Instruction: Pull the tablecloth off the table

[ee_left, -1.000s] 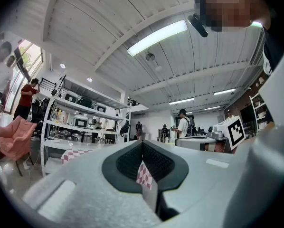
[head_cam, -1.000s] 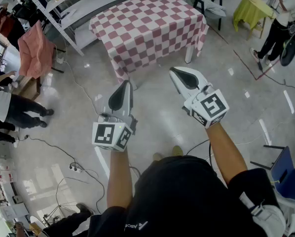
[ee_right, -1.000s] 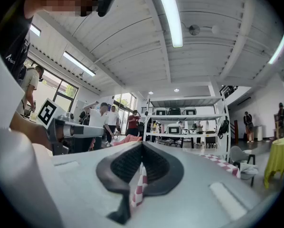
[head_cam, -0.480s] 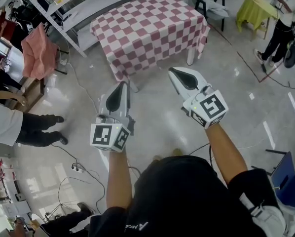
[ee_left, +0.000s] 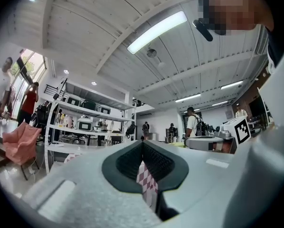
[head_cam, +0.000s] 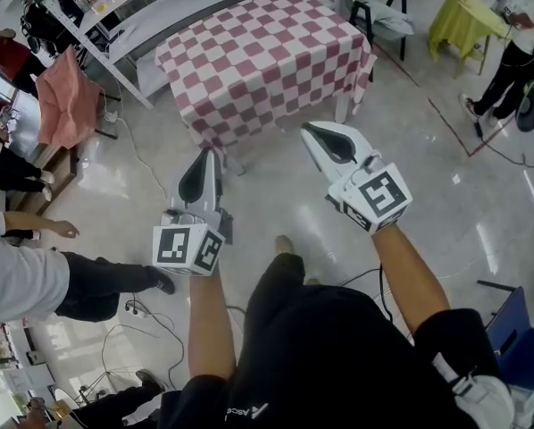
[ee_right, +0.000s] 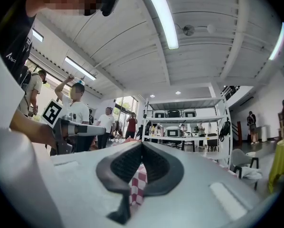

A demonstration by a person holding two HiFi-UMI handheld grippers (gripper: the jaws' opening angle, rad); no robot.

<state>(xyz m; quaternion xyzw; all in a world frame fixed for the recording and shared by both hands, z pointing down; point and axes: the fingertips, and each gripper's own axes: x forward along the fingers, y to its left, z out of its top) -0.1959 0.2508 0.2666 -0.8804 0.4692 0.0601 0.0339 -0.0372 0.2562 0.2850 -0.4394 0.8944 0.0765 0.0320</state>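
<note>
Far across the floor, the checked tablecloth [head_cam: 262,56] still covers the table [head_cam: 341,105] fully, well apart from both tools. The left gripper [head_cam: 204,161] and right gripper [head_cam: 316,137] are closed and empty. The person's leg [head_cam: 280,271] has just swung forward, so this is still the approach, with nothing grasped yet. The cloth hides most of the table, and each gripper view shows only a checked sliver.

One checked tablecloth [head_cam: 267,61] is counted, spread over one surface [head_cam: 342,104]. Two grippers are seen: one left gripper [head_cam: 209,152] and one right gripper [head_cam: 308,131]. Two marker cubes are borne, one left cube [head_cam: 187,247] and one right cube [head_cam: 371,195]. One yellow-green cloth [head_cam: 459,16], one pink cloth [head_cam: 66,96] and one blue chair [head_cam: 521,320] are also counted.
</note>
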